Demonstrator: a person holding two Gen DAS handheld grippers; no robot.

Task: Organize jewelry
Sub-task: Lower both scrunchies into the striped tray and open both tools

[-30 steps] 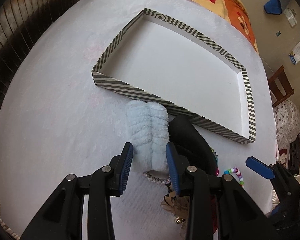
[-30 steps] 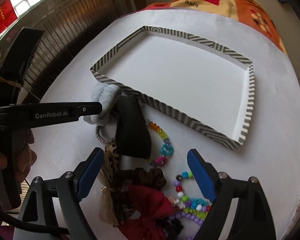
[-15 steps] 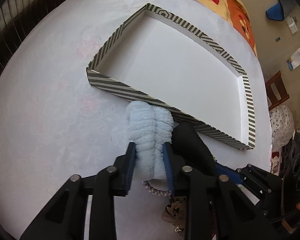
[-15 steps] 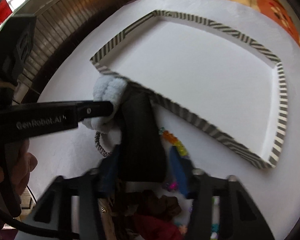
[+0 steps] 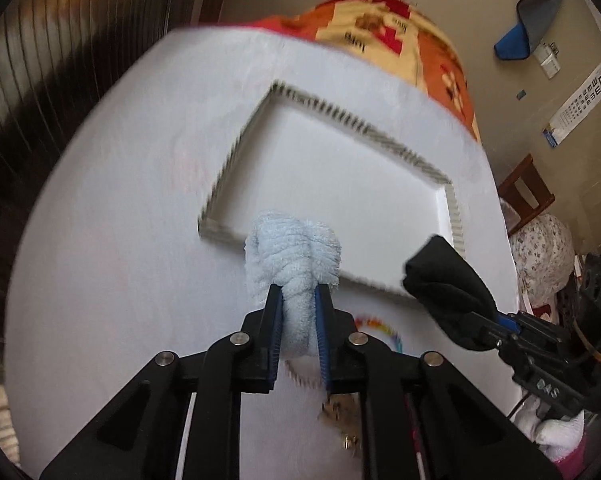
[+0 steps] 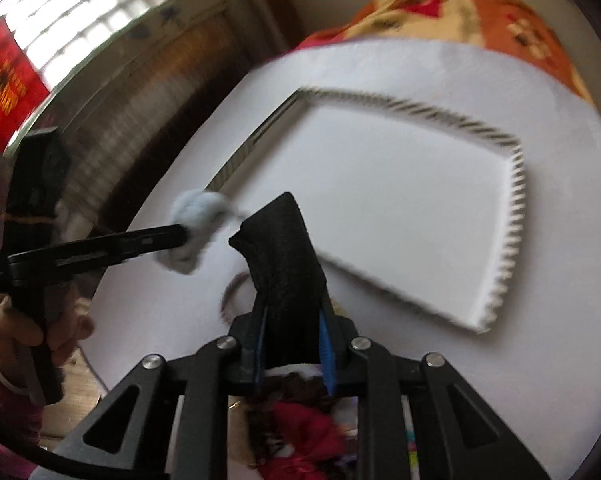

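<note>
My left gripper (image 5: pixel 297 300) has its jaws closing and its pads press on a fluffy light-blue scrunchie (image 5: pixel 290 252), lifted above the white table (image 5: pixel 100 280). My right gripper (image 6: pixel 290 320), jaws also closing, squeezes a black fabric band (image 6: pixel 286 256), seen too in the left wrist view as the black fabric band (image 5: pixel 446 280). Ahead lies a shallow white tray with a striped rim (image 5: pixel 236 148), nothing in it. The left gripper (image 6: pixel 184 236) with the blue scrunchie (image 6: pixel 198 216) shows at the left of the right wrist view.
On the table below the grippers lie a rainbow bead bracelet (image 5: pixel 384 326), a braided hair tie (image 6: pixel 230 292), a leopard-print piece (image 5: pixel 338 410) and red and brown scrunchies (image 6: pixel 300 420). A patterned orange blanket (image 5: pixel 400 44) lies past the table. A hand (image 6: pixel 40 320) holds the left tool.
Both grippers closed, the left on the blue scrunchie and the right on the black band, then lifted them off the table. The tray now looks farther away.
</note>
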